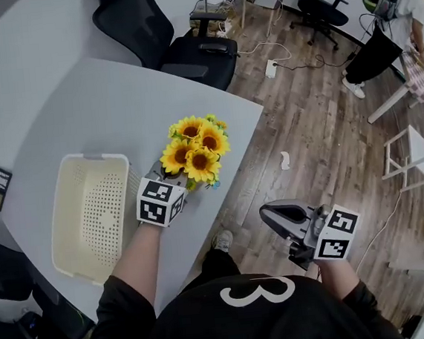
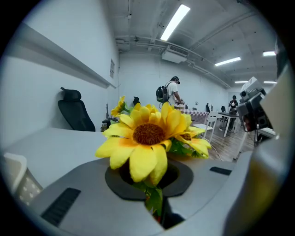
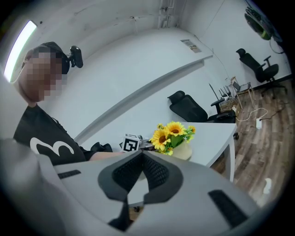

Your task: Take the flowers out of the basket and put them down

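Yellow flowers (image 1: 195,152) | gripped in left claw (image 1: 173,179) | near table (image 1: 109,108) edge

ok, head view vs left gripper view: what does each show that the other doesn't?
Head view only: the left gripper's marker cube, the forearm behind it, and the whole inside of the basket, with no flowers in it.
Left gripper view only: that gripper's jaws closed on the green stems under the blooms, and the ceiling light strips.
Both: the sunflowers, the grey table, a black office chair, and the basket, of which the left gripper view catches only a corner.
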Motion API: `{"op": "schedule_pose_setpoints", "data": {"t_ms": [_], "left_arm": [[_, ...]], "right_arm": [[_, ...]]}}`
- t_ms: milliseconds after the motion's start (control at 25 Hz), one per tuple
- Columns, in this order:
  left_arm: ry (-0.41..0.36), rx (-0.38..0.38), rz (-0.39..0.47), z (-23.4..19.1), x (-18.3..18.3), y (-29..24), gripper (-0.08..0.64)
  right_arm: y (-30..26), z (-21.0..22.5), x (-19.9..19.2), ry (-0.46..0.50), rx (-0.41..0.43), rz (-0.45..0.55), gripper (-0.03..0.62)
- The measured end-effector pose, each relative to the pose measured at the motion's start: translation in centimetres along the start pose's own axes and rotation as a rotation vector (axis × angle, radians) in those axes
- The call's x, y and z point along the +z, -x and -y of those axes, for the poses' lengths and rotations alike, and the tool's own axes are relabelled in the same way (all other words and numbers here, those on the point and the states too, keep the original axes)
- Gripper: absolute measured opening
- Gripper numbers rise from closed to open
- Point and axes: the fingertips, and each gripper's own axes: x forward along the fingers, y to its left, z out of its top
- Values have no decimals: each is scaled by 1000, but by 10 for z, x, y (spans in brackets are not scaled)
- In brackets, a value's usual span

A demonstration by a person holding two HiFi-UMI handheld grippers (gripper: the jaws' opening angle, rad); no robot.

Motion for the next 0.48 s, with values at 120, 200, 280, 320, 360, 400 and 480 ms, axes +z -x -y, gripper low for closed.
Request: {"op": "schedule_pose_setpoints", "data": {"t_ms": [120,200,280,320,360,400,480], "left_arm": [[1,16,-7,0,-8,-7,35],[-7,27,-8,2,-13,-8,35],[-13,41,-8,3,-14,-9,35],[-16,49,-11,3,-14,-9,37],[-17,58,-14,2,-15,-9,37],[-13,65,-14,2,-16,-10,37],[1,76,-9,1,-17,-11,37]], "right_arm": [[0,7,2,-8,-6,-5,9],[2,8,1,-13,-8,-6,9],[3,9,0,-17,-8,-4,9],[4,10,0,-19,-8,-3,9],[5,11,0,-23,-9,-1,9],[5,12,-1,-27,-10,1,9],[7,13,-2,-34,-12,3,9]]}}
